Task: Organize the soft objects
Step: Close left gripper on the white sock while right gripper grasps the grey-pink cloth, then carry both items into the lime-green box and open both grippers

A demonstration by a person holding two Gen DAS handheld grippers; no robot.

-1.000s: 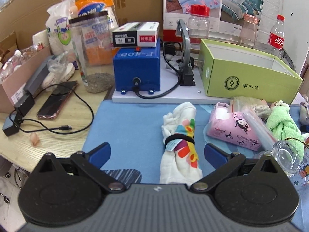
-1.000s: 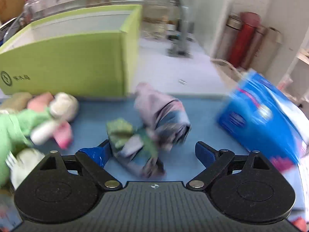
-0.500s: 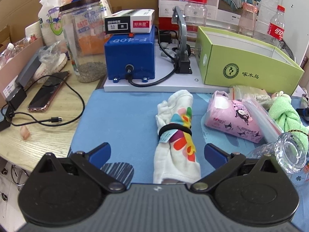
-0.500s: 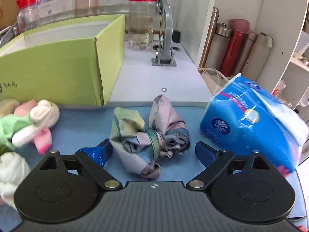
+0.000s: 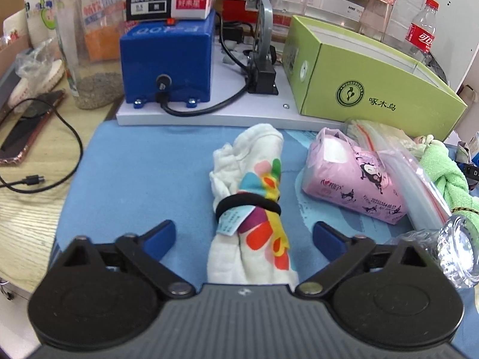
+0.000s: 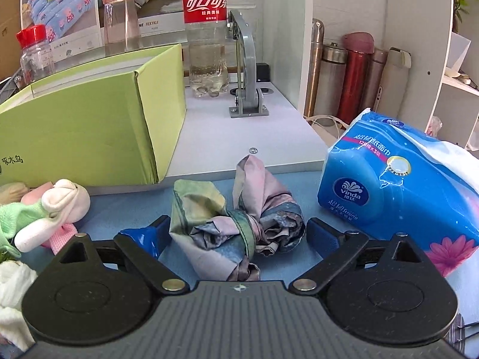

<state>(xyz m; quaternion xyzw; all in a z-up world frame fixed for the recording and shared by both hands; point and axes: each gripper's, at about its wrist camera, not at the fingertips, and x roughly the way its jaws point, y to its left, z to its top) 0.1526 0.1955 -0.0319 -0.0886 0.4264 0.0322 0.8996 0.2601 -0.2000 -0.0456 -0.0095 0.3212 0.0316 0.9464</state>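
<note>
Left gripper (image 5: 244,237) jaws, spread and just closing around the rolled cloth (image 5: 254,209), may pinch only its loose edge; right gripper (image 6: 236,234) jaws also stand spread.

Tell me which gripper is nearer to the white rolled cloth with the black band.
Left. The left gripper straddles the white rolled cloth, jaws just closing, not touching. The right gripper straddles the knotted scarf instead.

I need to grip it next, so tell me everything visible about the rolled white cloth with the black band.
The rolled white cloth looks like soft gauze with a bright flower print. A black elastic band cinches its middle, with a pale blue tag under it. It lies lengthwise on the blue mat, between the left gripper's closing jaws, untouched.
</note>
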